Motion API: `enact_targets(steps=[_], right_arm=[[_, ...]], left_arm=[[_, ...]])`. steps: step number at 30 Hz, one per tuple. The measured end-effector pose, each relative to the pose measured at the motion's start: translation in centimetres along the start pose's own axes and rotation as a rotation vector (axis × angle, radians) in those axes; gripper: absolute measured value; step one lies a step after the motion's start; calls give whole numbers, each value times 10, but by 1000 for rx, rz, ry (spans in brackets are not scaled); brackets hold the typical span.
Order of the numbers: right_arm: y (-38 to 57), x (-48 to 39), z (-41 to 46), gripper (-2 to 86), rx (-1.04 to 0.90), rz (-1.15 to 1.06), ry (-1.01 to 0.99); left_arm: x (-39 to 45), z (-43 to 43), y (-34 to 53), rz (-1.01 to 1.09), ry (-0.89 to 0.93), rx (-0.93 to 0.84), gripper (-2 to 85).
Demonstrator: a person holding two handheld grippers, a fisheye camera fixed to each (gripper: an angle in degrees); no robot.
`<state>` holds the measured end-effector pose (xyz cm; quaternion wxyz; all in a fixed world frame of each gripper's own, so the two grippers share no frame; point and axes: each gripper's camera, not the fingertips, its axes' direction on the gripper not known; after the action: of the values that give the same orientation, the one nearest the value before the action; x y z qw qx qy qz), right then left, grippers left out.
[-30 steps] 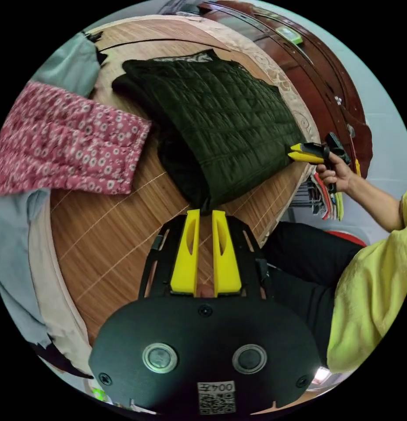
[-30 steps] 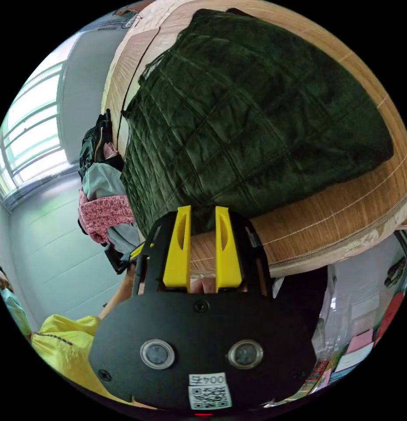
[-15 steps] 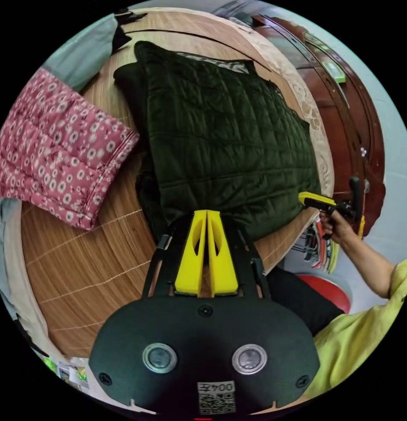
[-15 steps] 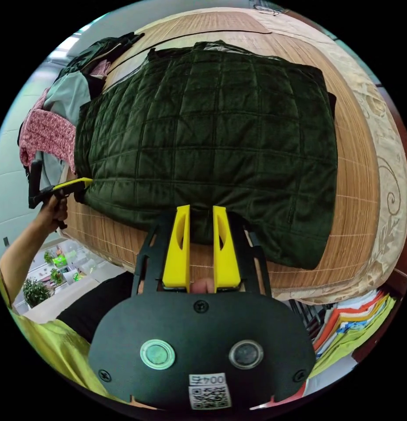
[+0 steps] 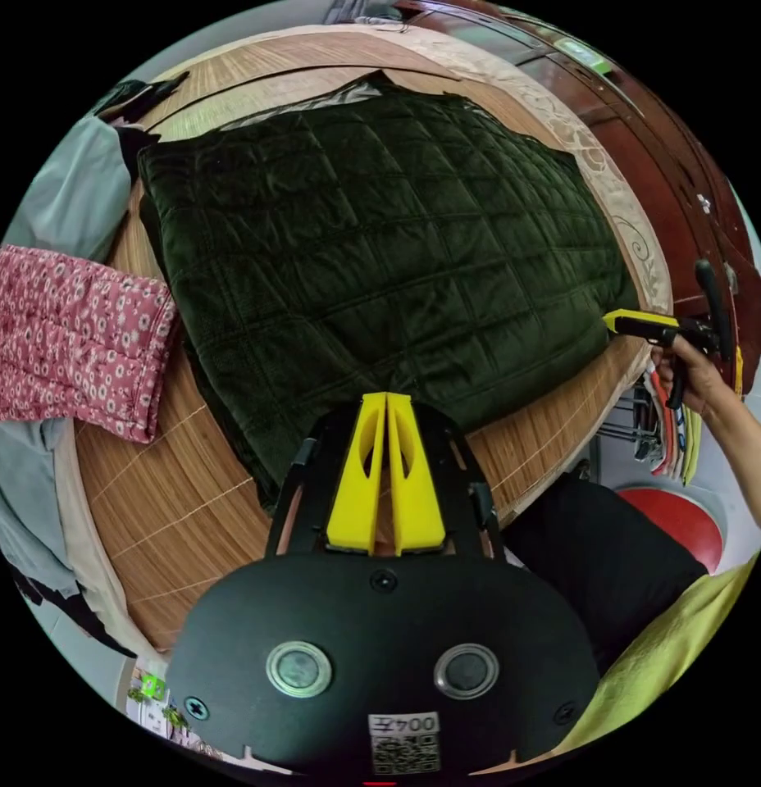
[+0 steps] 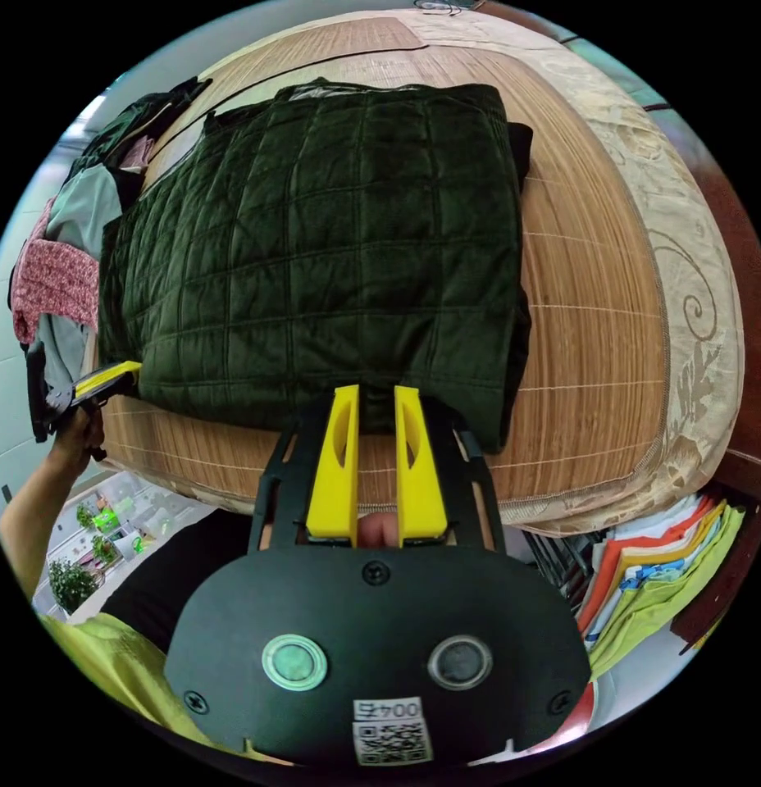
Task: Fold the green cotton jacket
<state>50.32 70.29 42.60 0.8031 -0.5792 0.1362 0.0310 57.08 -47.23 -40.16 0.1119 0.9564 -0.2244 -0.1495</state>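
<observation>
With the green jacket (image 6: pixel 315 246) lying folded on the bamboo mat (image 6: pixel 594 311), my left gripper (image 5: pixel 386 402) pinches its near hem while my right gripper (image 6: pixel 374 393) sits slightly parted there, so I risk an uneven pull skewing the fold.

- The left gripper (image 5: pixel 386 402) had its yellow tips pressed together at the near hem of the green jacket (image 5: pixel 372 246); whether cloth lay between them could not be told.
- The right gripper (image 6: pixel 375 396) stood with its tips against the jacket's near edge, the hem dropping behind the jaws.
- Folded layers hid the jacket's sleeves and collar.
- A pile of clothes (image 6: pixel 65 246) was cut off by the picture's edge.
- The person's arm (image 5: pixel 745 443) ran out of frame.
- Coloured items (image 6: pixel 659 566) below the bed (image 6: pixel 610 344) were too distorted to identify.
</observation>
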Motion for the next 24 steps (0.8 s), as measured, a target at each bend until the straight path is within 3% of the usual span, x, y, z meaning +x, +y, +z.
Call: enact_targets(steps=[6, 13, 18, 24], right_arm=[[22, 5, -2, 71, 74, -63, -20], [23, 35, -12, 72, 50, 9, -200], [16, 25, -54, 84, 234, -121, -220], [-7, 36, -59, 79, 153, -96, -217]], left_arm=[[15, -15, 4, 38, -53, -40, 1], [14, -63, 26, -125, -21, 138, 2], [15, -78, 14, -57, -53, 147, 10], [5, -87, 12, -74, -60, 206, 4]])
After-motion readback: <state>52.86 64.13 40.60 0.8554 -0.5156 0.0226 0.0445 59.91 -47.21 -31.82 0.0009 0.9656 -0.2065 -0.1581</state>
